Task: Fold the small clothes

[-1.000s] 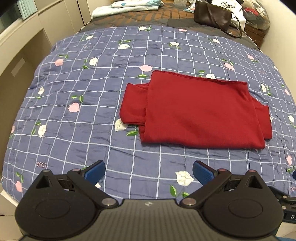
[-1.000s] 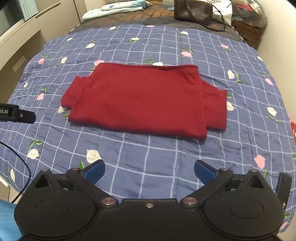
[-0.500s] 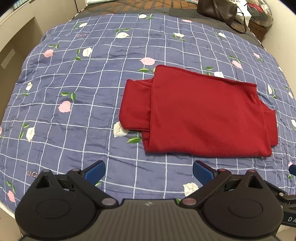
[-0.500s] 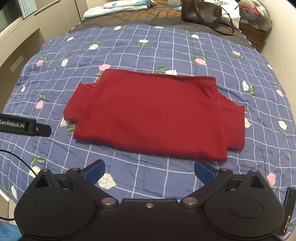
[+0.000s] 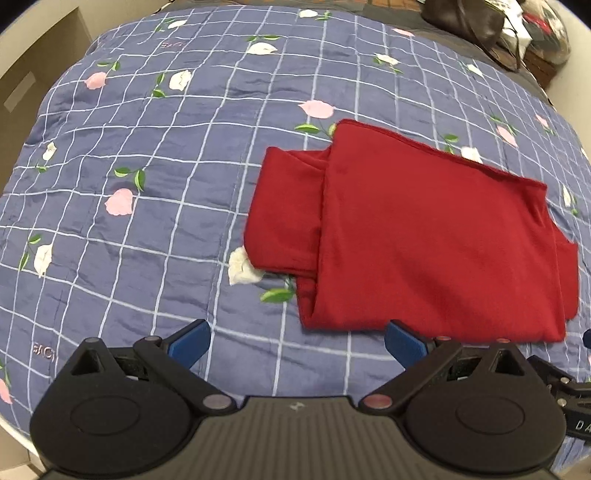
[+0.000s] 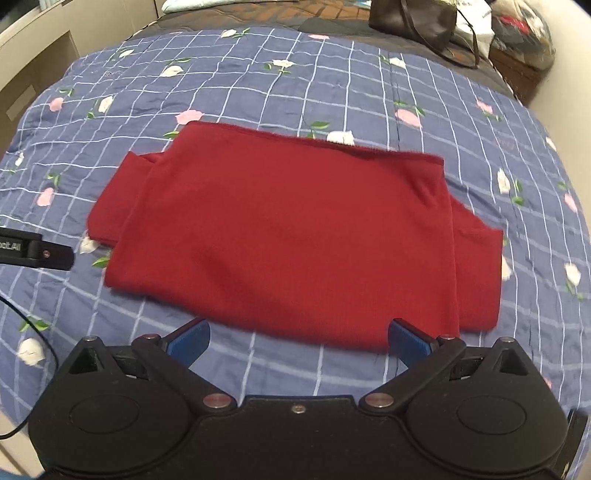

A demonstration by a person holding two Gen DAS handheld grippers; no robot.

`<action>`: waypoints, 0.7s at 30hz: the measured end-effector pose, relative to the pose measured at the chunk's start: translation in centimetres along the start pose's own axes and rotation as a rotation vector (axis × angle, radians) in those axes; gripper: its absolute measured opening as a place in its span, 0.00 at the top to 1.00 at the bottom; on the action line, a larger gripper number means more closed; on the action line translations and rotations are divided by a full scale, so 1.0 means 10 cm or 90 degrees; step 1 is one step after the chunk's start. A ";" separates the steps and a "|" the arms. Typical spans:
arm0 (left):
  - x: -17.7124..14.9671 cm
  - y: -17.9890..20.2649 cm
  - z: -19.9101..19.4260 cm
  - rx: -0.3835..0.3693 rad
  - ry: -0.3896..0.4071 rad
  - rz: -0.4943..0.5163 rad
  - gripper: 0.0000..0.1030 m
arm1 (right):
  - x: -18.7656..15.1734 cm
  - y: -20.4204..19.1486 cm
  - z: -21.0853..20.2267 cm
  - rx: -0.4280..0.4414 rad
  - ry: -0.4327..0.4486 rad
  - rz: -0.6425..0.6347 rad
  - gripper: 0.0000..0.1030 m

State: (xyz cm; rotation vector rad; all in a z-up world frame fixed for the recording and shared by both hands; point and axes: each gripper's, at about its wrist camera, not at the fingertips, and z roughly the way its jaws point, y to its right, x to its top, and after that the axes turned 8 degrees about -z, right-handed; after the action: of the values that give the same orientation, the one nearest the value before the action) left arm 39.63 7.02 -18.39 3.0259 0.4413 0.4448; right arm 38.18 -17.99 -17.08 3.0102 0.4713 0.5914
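On the blue checked quilt (image 6: 280, 85) with its flower print lies the red garment (image 6: 295, 243), folded into a wide flat block, with a sleeve part sticking out at each short end. From the right wrist view it fills the middle of the bed, and its near edge lies just in front of the right gripper (image 6: 297, 338). This gripper has its two blue fingertips (image 6: 188, 338) spread wide and they hold nothing. From the left wrist view the red garment (image 5: 424, 240) sits toward 2 o'clock, and its near corner is just beside the right blue pad of the left gripper (image 5: 297, 339), which is also spread wide and empty. A dark handbag (image 6: 410, 18) rests at the far end of the bed, toward 1 o'clock. At 9 o'clock in the right view, a black part of the left device (image 6: 37, 253) reaches over the quilt.
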 end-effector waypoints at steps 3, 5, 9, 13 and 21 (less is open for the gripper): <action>0.10 -0.05 0.13 0.007 0.013 -0.014 0.01 | 0.07 0.04 0.22 -0.012 -0.001 -0.009 0.01; 0.19 -0.08 0.23 0.004 0.020 -0.023 0.01 | 0.11 0.08 0.37 -0.008 -0.004 -0.008 0.01; 0.34 -0.10 0.45 -0.003 0.039 -0.021 0.01 | 0.18 0.14 0.66 0.015 -0.006 0.006 0.01; 0.47 -0.07 0.69 -0.013 0.058 0.012 0.01 | 0.25 0.17 0.90 0.030 -0.009 0.017 0.01; 0.62 -0.04 1.12 -0.005 0.016 0.036 0.01 | 0.19 0.16 1.28 0.023 -0.089 0.001 0.01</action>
State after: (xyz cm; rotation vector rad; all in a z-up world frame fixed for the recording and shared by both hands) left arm 48.46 9.06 -27.47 3.0343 0.3553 0.4871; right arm 45.12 -18.67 -28.10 3.0589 0.4753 0.3722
